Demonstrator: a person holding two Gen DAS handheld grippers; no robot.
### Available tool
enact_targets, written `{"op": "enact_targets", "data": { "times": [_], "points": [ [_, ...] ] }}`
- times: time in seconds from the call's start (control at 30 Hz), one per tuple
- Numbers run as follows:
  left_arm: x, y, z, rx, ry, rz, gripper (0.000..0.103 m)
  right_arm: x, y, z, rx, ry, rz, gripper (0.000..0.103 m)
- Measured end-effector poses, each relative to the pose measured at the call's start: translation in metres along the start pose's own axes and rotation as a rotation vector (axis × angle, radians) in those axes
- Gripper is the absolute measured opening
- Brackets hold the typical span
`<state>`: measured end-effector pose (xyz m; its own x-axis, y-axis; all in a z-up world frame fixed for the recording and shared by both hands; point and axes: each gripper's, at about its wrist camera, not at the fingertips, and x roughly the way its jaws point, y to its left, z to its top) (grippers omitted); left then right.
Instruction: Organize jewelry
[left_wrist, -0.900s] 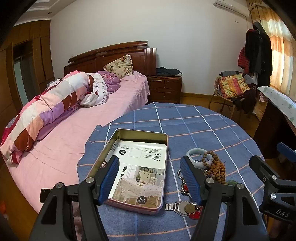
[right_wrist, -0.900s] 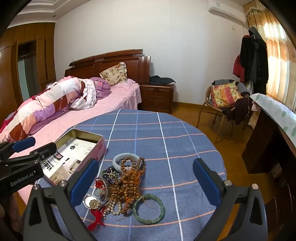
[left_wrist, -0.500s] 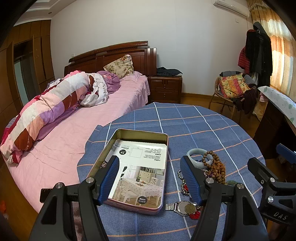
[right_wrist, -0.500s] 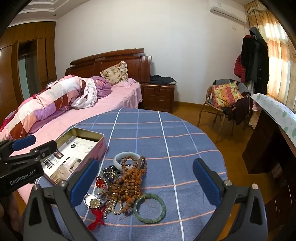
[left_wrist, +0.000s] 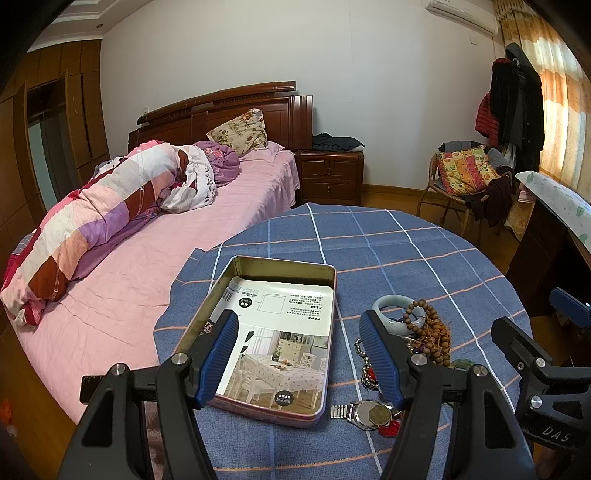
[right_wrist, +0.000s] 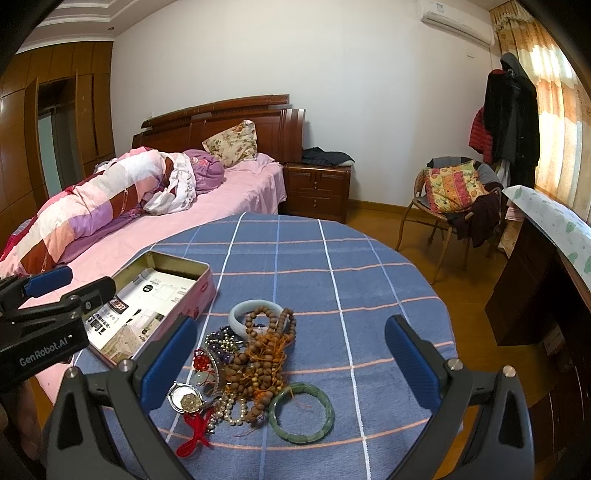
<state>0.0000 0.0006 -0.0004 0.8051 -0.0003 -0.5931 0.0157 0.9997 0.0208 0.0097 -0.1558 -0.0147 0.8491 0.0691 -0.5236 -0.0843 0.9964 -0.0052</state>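
Observation:
An open metal tin (left_wrist: 330, 325) (right_wrist: 201, 291) lined with a printed sheet lies on the round table with a blue checked cloth (right_wrist: 314, 266). Right of it is a jewelry heap: brown wooden beads (right_wrist: 264, 354) (left_wrist: 430, 328), a pale jade bangle (right_wrist: 236, 314) (left_wrist: 384, 302), a green jade bangle (right_wrist: 301, 411), a wristwatch (right_wrist: 184, 400) (left_wrist: 364, 411), pearls and a red knot (right_wrist: 194, 430). My left gripper (left_wrist: 299, 354) is open and empty above the tin's near end. My right gripper (right_wrist: 291, 367) is open and empty above the heap.
A bed with pink sheets and a rolled quilt (left_wrist: 110, 221) borders the table's left side. A wooden nightstand (right_wrist: 317, 192), a chair with cushions (right_wrist: 454, 192) and a dark desk (right_wrist: 535, 295) stand behind and to the right.
The right gripper view has drawn slightly closer to and lower over the jewelry heap. The left gripper has hardly moved. Both stay open.

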Motion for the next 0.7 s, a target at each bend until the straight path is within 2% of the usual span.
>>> {"op": "enact_targets", "data": {
  "times": [0.7],
  "points": [
    [0.0032, -0.0017, -0.0025, 0.003, 0.01, 0.003, 0.068, 0.0051, 0.0015, -0.0059, -0.002, 0.011, 0.002, 0.103]
  ]
}}
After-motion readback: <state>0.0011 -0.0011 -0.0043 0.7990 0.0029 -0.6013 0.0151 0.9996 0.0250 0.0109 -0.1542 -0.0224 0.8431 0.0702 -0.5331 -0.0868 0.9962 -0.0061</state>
